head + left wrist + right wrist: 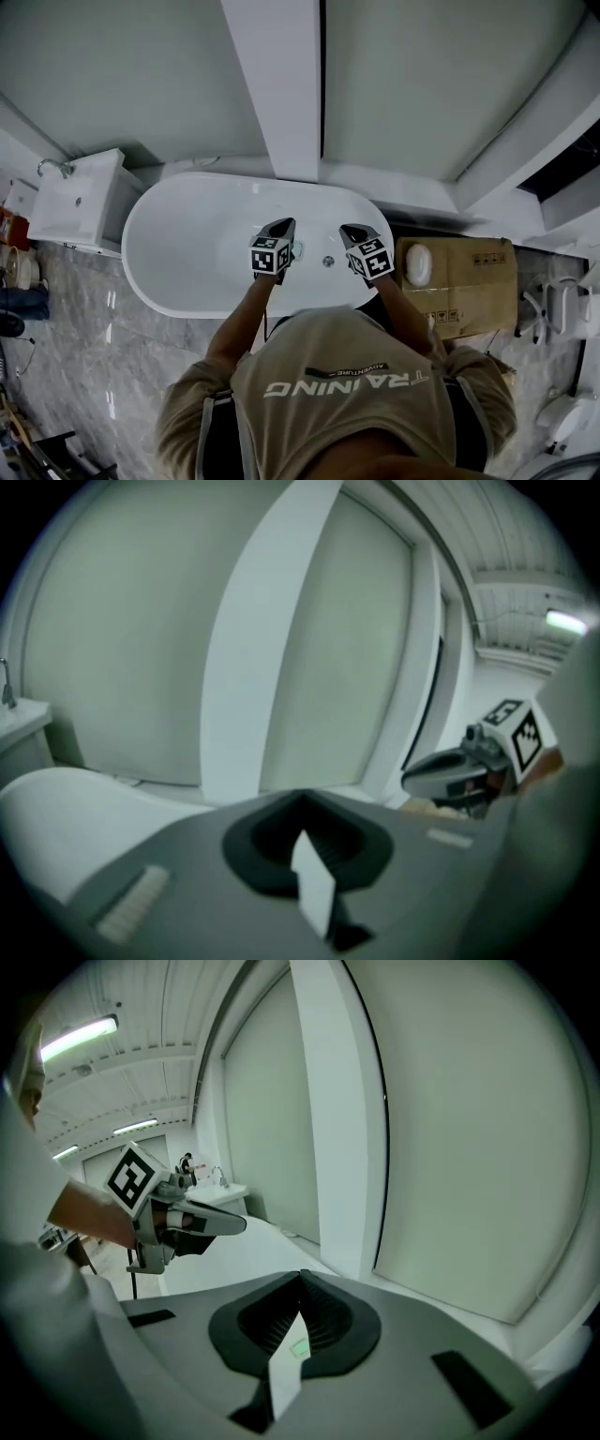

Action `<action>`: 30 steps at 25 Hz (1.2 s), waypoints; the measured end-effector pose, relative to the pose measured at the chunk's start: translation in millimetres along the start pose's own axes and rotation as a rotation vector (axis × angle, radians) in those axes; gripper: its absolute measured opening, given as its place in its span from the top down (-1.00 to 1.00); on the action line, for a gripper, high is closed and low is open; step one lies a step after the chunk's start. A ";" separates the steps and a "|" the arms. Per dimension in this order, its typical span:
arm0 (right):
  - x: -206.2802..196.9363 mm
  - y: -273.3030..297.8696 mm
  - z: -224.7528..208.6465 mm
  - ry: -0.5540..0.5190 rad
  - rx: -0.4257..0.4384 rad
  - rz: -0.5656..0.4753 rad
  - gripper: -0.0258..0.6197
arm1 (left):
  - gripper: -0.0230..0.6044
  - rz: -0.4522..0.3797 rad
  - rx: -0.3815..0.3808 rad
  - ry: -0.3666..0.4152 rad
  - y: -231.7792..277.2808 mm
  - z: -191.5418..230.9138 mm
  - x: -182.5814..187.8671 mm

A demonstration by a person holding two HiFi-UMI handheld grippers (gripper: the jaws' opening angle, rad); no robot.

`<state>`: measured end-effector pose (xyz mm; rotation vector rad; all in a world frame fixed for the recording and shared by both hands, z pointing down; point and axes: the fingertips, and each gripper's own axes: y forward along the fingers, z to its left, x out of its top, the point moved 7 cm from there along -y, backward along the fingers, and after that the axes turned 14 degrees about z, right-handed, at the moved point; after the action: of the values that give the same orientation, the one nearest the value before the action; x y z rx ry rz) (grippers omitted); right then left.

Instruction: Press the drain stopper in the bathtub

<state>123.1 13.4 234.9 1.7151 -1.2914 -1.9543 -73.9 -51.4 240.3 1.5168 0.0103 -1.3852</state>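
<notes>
Head view: a person leans over the white bathtub (150,246), left gripper (281,229) and right gripper (355,232) held above its drain stopper (328,262), which lies between them | Left gripper view: jaws together, empty (seemingly readied as a blunt pressing tip) | Right gripper view: jaws likewise closed on nothing.

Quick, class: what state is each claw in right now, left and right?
Left claw: closed, holding nothing.
Right claw: closed, holding nothing.
</notes>
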 end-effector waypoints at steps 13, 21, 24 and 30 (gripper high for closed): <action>105.1 -81.1 -1.5 -0.063 -0.036 -0.257 0.90 | 0.92 -0.228 0.042 0.101 -52.4 -2.2 112.5; 156.5 -115.7 9.7 -0.141 -0.078 -0.364 0.89 | 0.92 -0.362 0.080 0.180 -98.1 -5.2 173.9; 170.3 -130.7 11.2 -0.152 -0.116 -0.422 0.89 | 0.92 -0.391 0.093 0.236 -116.0 -14.1 190.8; 193.9 -156.5 15.3 -0.210 -0.184 -0.504 0.89 | 0.92 -0.448 0.122 0.331 -140.8 -33.6 216.6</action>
<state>110.7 -20.0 -12.2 1.9143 -0.7413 -2.4945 -62.0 -92.0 -16.8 1.9105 0.5056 -1.4782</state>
